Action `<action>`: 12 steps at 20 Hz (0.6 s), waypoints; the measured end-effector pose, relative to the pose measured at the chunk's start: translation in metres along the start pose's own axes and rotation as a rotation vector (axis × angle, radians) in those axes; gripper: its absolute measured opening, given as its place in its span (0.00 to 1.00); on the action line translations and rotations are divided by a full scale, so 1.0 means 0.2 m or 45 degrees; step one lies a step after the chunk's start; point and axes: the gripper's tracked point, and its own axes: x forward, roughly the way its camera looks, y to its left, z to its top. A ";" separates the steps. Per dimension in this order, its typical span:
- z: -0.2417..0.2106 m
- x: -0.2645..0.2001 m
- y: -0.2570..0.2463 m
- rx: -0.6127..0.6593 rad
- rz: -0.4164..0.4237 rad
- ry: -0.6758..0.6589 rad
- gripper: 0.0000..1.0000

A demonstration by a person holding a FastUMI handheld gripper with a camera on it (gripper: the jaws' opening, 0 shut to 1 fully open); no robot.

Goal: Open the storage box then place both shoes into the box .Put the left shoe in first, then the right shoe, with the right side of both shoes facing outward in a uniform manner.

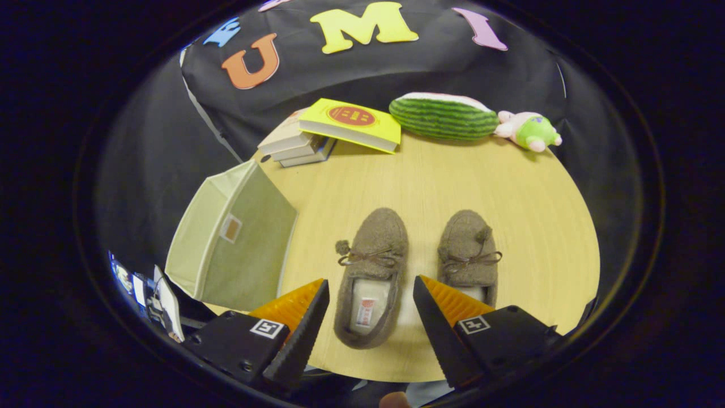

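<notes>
Claw (371,309) open above left shoe (371,277), round wooden table (527,192).

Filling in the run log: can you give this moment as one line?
gripper: open, left shoe between fingers, untouched | right shoe: on table | box: beside shoes, still shut | stage: pre-grasp

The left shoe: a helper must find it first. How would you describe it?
On the round wooden table, two brown fuzzy slippers lie side by side. The left shoe lies between the open tool's fingers, nearer the beige storage box; the right shoe lies beyond one finger.
</notes>
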 end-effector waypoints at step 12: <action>-0.17 0.32 -0.09 0.160 0.148 0.379 0.56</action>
